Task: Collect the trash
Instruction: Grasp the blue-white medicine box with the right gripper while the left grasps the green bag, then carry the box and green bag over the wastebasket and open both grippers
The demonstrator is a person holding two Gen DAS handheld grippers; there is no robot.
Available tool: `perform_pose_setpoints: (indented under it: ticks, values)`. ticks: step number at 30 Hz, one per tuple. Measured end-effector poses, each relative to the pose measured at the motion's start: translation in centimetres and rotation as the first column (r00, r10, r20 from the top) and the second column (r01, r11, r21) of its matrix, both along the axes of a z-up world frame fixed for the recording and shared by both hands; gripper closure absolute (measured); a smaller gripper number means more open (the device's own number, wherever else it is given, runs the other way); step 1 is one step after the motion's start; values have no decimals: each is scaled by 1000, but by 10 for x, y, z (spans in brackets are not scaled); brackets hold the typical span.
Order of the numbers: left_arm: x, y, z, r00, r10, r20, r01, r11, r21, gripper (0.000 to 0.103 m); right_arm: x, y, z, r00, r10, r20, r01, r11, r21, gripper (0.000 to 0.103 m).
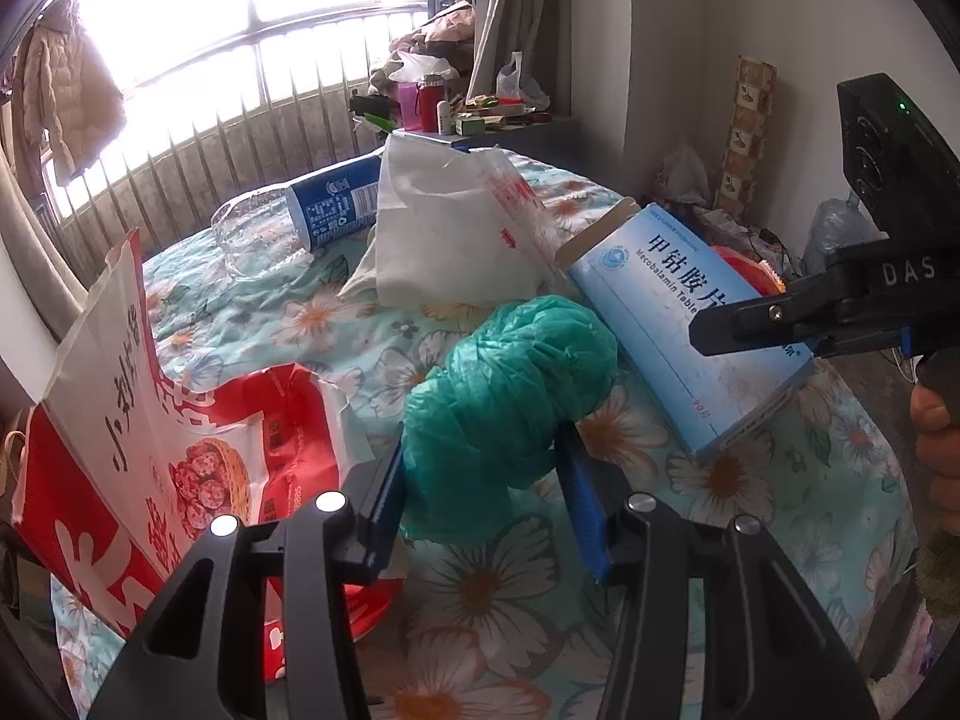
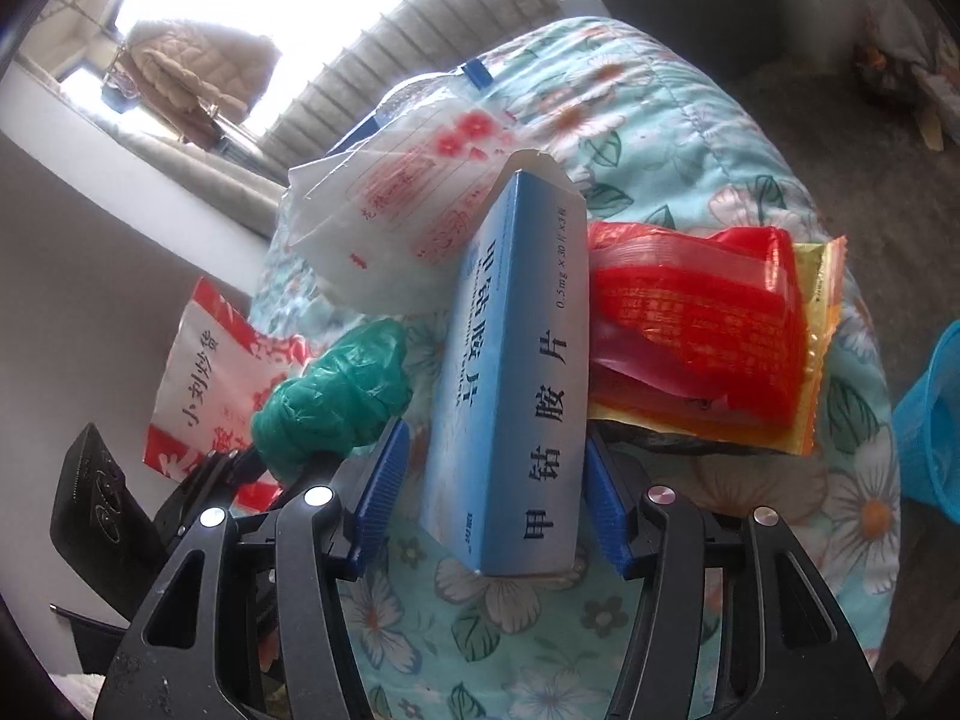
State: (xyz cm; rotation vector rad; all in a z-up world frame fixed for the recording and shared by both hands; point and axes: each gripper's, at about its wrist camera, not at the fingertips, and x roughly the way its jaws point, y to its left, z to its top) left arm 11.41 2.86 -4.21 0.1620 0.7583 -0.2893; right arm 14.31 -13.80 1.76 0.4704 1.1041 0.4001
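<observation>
A crumpled green plastic bag (image 1: pixel 510 390) sits between the blue pads of my left gripper (image 1: pixel 480 444), which press on both its sides just above the flowered bedcover (image 1: pixel 510 600). To its right a light blue medicine box (image 2: pixel 516 360) stands on its long edge between the pads of my right gripper (image 2: pixel 495 435). The right pad touches the box and a gap shows at the left pad, so this gripper is open. In the left wrist view one right-gripper finger (image 1: pixel 750 324) reaches across the box (image 1: pixel 690 324).
On the cover lie an empty bottle with a blue label (image 1: pixel 324 210), a white plastic bag with red print (image 1: pixel 450 228), a red and white snack bag (image 1: pixel 180 420) and a red and yellow wrapper (image 2: pixel 702 348). A blue basket (image 2: pixel 936 420) shows at the right edge.
</observation>
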Motion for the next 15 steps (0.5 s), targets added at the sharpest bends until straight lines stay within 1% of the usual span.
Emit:
perform_pose_setpoints:
  ticks: [8,10,13,14,15]
  values:
    - [3,0,-2,1000,-1,-6,1,1000,-1,57,-12,5,-7,998,43,-54,-43,999,-11,38]
    - [3,0,-2,1000,0,-4,0,1000,0,56,-19,-1,-10,996,39,-75,-39,999,6,38]
    - [4,0,-3,1000,-1,-6,1,1000,-1,57,-27,-15,-10,997,2,-76,3,998,62,38]
    - [4,0,-3,1000,-1,-7,1,1000,-2,57,-28,-19,-10,997,-11,-72,17,996,82,39]
    - [4,0,-3,1000,-2,-8,2,1000,-2,57,-28,-22,-10,997,-24,-73,31,994,105,46]
